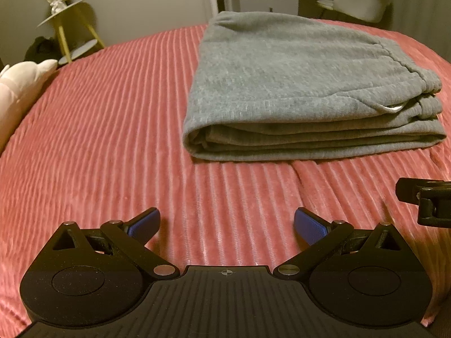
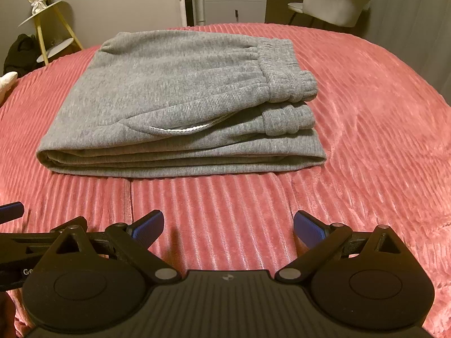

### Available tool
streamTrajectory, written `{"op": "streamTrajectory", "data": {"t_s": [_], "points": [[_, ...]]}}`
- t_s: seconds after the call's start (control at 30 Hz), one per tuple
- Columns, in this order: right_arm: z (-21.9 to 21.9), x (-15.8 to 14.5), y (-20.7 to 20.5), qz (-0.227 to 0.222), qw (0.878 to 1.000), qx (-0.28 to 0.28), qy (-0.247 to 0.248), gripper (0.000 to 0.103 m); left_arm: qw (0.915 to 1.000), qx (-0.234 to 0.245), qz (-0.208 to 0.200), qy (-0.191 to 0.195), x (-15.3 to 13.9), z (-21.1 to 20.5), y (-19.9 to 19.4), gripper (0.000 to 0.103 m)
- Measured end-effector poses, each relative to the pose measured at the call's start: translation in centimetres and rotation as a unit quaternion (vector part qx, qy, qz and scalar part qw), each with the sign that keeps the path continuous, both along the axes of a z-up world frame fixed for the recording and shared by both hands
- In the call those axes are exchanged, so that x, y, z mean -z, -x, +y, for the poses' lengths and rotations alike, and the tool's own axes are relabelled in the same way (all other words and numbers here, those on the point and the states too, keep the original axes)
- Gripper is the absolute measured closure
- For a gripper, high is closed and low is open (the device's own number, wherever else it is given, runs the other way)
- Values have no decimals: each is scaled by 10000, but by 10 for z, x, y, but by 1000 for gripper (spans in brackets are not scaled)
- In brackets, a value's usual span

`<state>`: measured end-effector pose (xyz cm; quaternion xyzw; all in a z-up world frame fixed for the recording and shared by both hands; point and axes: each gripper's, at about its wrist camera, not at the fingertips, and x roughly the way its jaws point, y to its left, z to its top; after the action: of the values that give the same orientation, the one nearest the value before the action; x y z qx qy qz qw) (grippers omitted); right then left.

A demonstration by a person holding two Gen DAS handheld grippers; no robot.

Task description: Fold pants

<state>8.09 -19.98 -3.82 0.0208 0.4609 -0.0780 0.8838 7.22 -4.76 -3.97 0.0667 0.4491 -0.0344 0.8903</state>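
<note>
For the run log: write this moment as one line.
pants: folded stack on pink bedspread | left gripper: open, empty, off pants | right gripper: open, empty, off pants

Both views are dim and warm, an indoor yellowish cast over everything. Soft light comes from above and leaves no hard shadows; only a thin dark band lies under the near edge of the folded grey knit pants (image 2: 180, 107). The ribbed pink plush bedspread (image 1: 93, 129) shows a faint sheen along its ridges. Fisheye bending curves the bed's far edge, the corners go black, and the background furniture is grainy and soft.
</note>
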Motion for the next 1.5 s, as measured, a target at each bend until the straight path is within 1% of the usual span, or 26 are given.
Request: {"op": "streamTrajectory", "data": {"t_s": [1.5], "points": [[-3,1,0,22,10000,36,-57,4,9998,-121,-73,106,-5,4,0,0]]}}
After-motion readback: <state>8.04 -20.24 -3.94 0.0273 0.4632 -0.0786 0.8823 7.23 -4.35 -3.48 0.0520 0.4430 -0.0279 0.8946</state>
